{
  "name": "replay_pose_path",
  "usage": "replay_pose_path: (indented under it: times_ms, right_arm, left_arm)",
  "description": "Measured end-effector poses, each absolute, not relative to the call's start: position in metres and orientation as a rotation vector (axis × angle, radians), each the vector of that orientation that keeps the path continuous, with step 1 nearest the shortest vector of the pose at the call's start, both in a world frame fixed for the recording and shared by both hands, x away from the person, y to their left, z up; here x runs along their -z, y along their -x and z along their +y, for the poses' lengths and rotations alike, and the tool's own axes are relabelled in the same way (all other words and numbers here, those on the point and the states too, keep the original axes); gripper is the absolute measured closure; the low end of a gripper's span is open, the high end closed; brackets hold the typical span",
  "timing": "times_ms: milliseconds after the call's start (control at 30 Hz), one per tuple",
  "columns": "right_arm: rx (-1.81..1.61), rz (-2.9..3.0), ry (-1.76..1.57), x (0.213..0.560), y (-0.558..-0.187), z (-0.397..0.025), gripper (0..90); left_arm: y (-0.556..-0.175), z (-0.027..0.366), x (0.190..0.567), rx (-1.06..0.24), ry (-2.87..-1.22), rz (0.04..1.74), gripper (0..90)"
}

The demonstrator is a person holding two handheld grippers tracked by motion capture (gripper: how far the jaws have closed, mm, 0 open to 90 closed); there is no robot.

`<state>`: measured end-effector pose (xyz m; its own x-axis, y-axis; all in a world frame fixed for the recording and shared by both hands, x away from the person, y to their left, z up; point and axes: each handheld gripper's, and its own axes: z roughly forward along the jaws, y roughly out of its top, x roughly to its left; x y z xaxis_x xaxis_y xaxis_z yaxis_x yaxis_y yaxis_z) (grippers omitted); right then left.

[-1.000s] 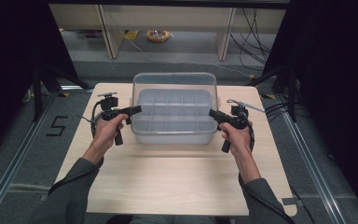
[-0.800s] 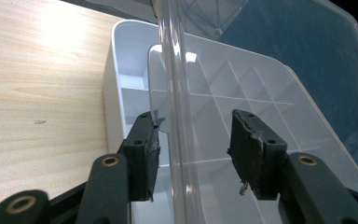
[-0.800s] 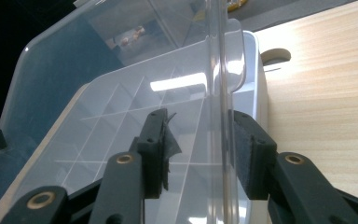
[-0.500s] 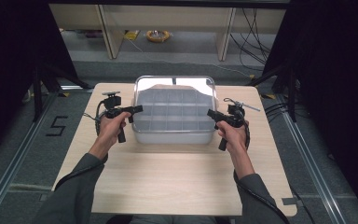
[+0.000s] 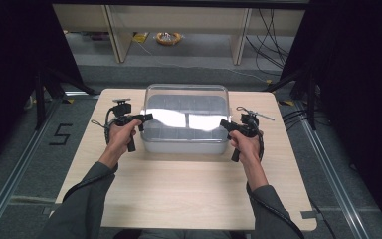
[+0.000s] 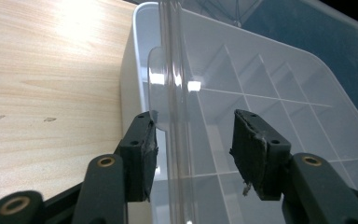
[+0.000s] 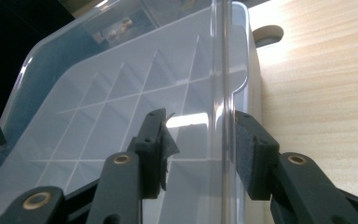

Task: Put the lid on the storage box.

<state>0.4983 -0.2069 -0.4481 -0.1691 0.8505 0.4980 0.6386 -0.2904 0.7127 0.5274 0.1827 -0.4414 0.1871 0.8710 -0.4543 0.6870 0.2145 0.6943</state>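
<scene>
Straddling the two short ends of one item, I log the scene as follows.

Item: clear plastic lid (image 5: 186,107), hinged or resting along the far side of a translucent compartment box with a grid of dividers (image 5: 184,139), raised at its near edge and tilted up. The box sits mid-desk on the pale wooden desk (image 5: 179,194), square to me.

Left hand-held gripper (image 5: 146,117): at the lid's left rim, jaws parted with the rim's edge standing between them; one pad (image 6: 145,149) lies close beside it, contact uncertain.

Right hand-held gripper (image 5: 225,123): mirrored at the right rim, jaws likewise apart around the edge, outer pad (image 7: 247,149) near touching.

Purpose, as I judge it: two matched holds keep the wide, flexible lid level while it swings.
</scene>
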Motion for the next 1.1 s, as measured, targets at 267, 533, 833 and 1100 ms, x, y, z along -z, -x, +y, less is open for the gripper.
replay_pose_path:
  times_ms: [267,533,833,1100]
  right_arm:
    - [-1.428,1.741,-1.796,0.453,-0.503,-0.207,58.4]
    - [-1.432,1.721,-1.854,0.451,-0.5,-0.205,58.1]
    - [-1.374,1.77,-1.788,0.449,-0.502,-0.203,54.5]
    - [-1.358,1.782,-1.814,0.446,-0.503,-0.2,53.2]
  left_arm:
    - [-0.531,0.183,0.454,-0.247,-1.537,1.575,47.7]
    - [-0.532,0.183,0.457,-0.221,-1.517,1.583,46.7]
    - [-0.531,0.185,0.458,-0.216,-1.532,1.574,45.7]
    - [-0.531,0.185,0.457,-0.211,-1.541,1.571,46.0]
